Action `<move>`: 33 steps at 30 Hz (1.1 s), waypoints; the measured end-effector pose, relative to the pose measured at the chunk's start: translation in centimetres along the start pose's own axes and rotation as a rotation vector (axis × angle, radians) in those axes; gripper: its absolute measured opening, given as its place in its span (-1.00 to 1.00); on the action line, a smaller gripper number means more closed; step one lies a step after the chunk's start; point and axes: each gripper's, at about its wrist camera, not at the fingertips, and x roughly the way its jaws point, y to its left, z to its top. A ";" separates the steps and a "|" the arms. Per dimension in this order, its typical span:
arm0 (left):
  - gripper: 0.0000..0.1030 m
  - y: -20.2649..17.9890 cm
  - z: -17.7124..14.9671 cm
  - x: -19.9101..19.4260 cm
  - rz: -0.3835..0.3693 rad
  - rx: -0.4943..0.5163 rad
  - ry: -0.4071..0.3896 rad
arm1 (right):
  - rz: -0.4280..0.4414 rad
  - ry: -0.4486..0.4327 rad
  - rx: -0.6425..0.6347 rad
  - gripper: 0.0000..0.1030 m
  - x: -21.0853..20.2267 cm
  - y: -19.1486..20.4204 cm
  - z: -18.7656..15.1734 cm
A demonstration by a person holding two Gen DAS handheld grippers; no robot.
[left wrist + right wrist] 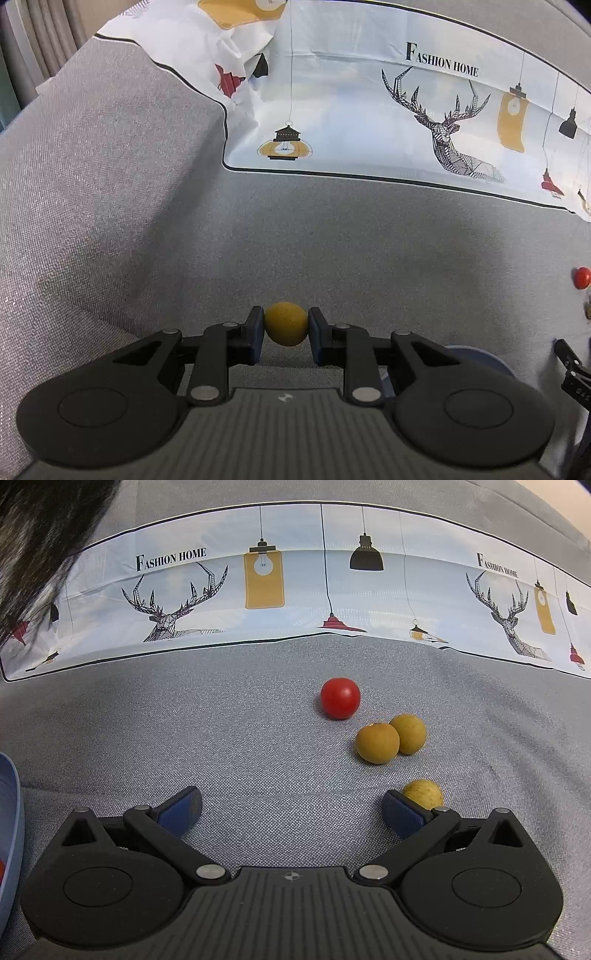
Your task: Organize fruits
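My left gripper (286, 325) is shut on a small yellow fruit (286, 322), held above the grey cushion. A blue plate (480, 358) shows just behind its right finger. A red fruit (582, 277) lies at the far right edge. My right gripper (291, 808) is open and empty, low over the cushion. In the right wrist view a red tomato (340, 698) lies ahead, two yellow fruits (377, 744) (409, 734) touch each other behind it to the right, and a third yellow fruit (424, 794) sits just outside my right finger.
A grey sofa seat (240, 738) carries everything. A white printed cloth (295, 590) with deer and lamps runs along the back. The blue plate's rim (11, 812) shows at the left edge of the right wrist view. The other gripper's black edge (572, 369) shows at the right.
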 end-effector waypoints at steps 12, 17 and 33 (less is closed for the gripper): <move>-0.45 0.1 -0.2 0.1 0.009 -0.002 -0.002 | 0.001 0.001 0.000 0.99 0.1 -0.1 -0.1; -0.45 0.0 -0.2 0.2 0.009 0.000 -0.005 | 0.001 0.001 0.001 0.99 0.0 -0.1 -0.1; -0.45 0.2 2.5 -7.4 -0.004 -0.117 -0.015 | 0.000 0.005 0.001 0.99 0.0 0.0 0.1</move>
